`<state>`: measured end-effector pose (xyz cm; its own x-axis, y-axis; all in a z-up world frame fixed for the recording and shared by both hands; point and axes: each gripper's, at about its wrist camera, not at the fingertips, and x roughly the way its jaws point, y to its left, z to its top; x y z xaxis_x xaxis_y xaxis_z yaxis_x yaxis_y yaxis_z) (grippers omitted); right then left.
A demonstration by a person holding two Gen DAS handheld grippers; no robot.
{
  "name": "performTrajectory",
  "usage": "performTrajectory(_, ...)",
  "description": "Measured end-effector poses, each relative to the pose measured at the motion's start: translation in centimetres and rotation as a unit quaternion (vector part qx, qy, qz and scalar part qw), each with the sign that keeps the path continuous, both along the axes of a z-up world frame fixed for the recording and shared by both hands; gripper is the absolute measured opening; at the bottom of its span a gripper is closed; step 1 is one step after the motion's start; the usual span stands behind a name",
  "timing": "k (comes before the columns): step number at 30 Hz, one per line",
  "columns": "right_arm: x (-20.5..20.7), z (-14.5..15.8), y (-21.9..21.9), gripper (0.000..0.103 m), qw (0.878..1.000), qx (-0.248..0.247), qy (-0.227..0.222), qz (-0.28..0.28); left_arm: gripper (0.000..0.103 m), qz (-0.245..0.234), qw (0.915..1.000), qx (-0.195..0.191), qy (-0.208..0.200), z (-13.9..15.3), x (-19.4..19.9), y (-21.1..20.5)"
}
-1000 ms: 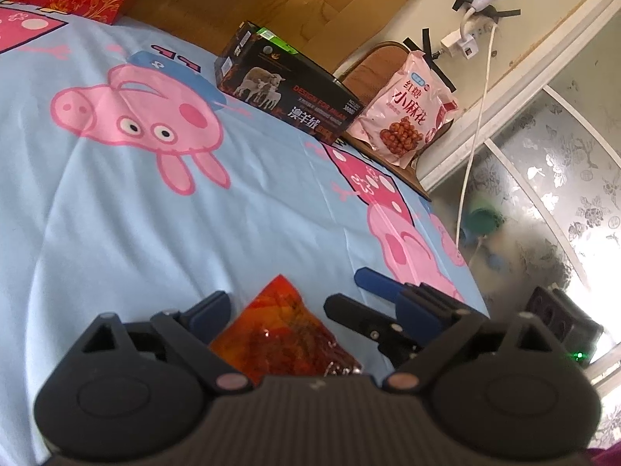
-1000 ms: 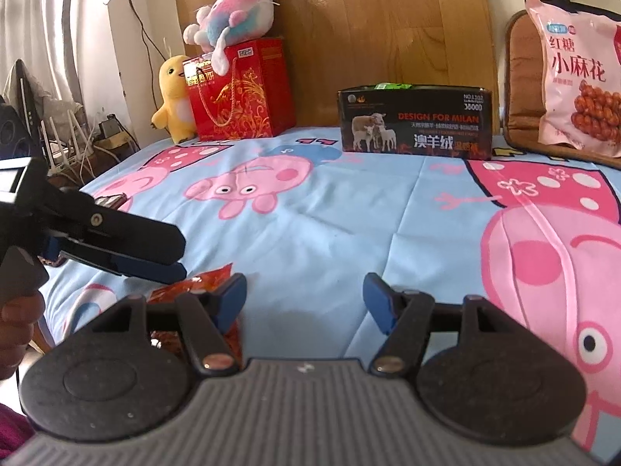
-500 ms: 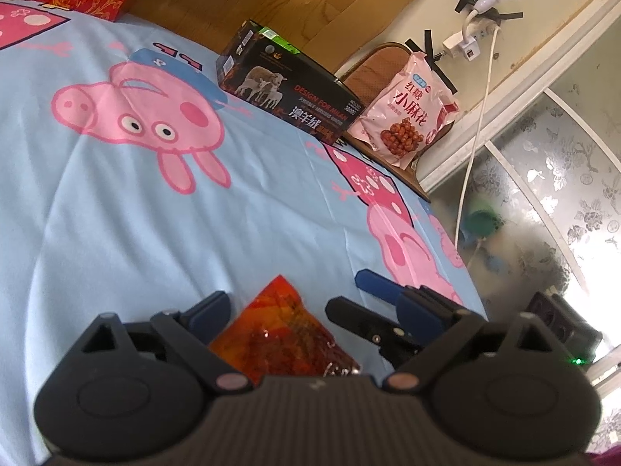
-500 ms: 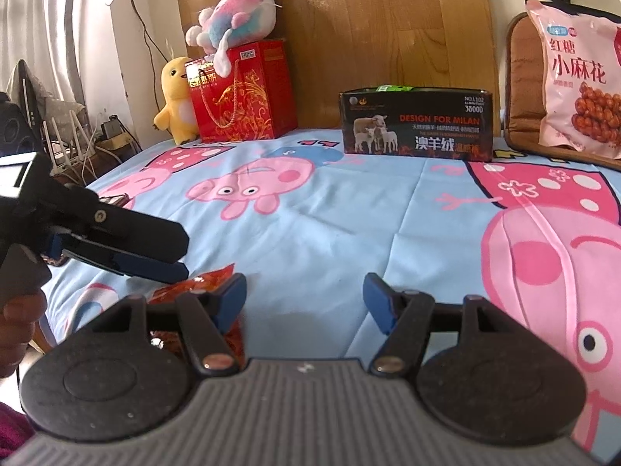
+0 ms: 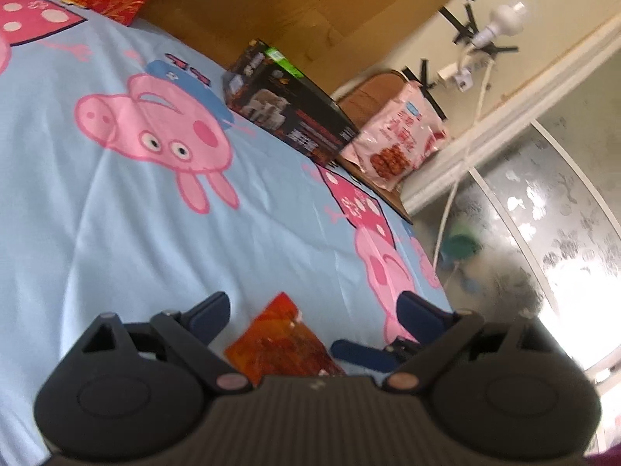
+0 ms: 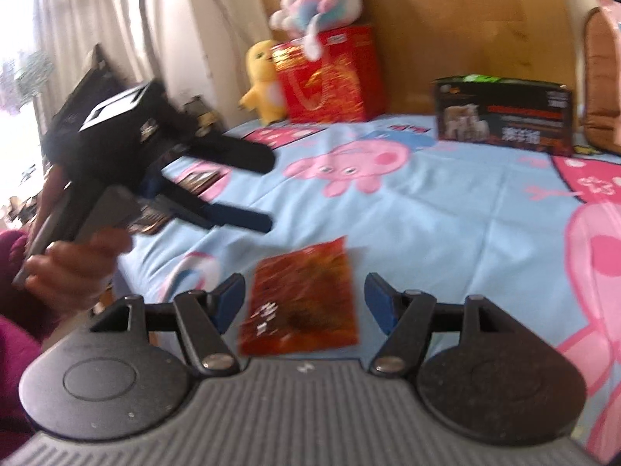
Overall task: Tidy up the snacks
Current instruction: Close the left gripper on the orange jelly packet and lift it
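Note:
A red-orange snack packet (image 5: 279,343) lies flat on the blue cartoon-pig bedsheet (image 5: 116,233) near its front edge. It also shows in the right wrist view (image 6: 306,301). My left gripper (image 5: 314,306) is open and empty, its jaws spread either side of the packet. My right gripper (image 6: 304,299) is open and empty, with the packet between its jaws and low to the sheet. The left gripper also shows in the right wrist view (image 6: 268,190), held by a hand. A right gripper finger (image 5: 361,351) shows in the left wrist view.
A black box (image 5: 291,120) stands at the back of the bed, also in the right wrist view (image 6: 504,116). A pink snack bag (image 5: 396,143) leans on a brown chair. A red gift bag (image 6: 330,77), plush toys and small dark packets (image 6: 198,182) lie left.
The right gripper swung left and now has the red packet between its jaws. The left gripper lifted and turned, and its jaws are wider apart. Both views are motion-blurred.

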<state>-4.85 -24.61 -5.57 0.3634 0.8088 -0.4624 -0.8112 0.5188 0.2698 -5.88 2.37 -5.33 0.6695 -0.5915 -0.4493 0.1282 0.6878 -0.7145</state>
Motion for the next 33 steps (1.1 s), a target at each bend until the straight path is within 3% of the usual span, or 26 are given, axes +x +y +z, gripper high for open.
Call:
performTrajectory(2, -1.0, -0.2, 0.5, 0.072, 1.0, -0.023, -0.015, 0.014, 0.096, -0.011, 0.9999, 0.007, -0.001, 0.0, 0.0, -0.6)
performTrajectory(6, -3.0, -1.0, 1.7, 0.075, 0.992, -0.081, -0.091, 0.011, 0.096, -0.026, 0.9995, 0.009, 0.012, -0.8, 0.2, -1.5)
performTrajectory(24, -2.5, -1.1, 1.4, 0.074, 0.993, -0.071, -0.091, -0.003, 0.096, -0.038, 0.9992, 0.004, 0.013, -1.1, 0.3, -2.3)
performTrajectory(26, -2.3, -1.1, 1.4, 0.073, 0.993, -0.07, -0.094, -0.005, 0.092, -0.041, 0.9991, 0.013, 0.008, -1.0, 0.3, -2.7)
performTrajectory(28, -2.2, -1.1, 1.6, 0.072, 0.99, -0.077, -0.115, -0.022, 0.088, -0.05, 0.9986, 0.007, 0.015, -1.1, 0.5, -2.8)
performTrajectory(31, -1.1, -0.9, 1.4, 0.068, 0.976, -0.098, -0.162, -0.106, 0.088, -0.041, 0.9989, 0.008, 0.021, -1.3, 0.6, -2.4)
performTrajectory(33, -0.1, -0.1, 0.1, 0.059, 0.982, -0.062, -0.137, -0.111, 0.089, -0.033, 0.9993, 0.005, 0.017, -1.1, 0.5, -1.7)
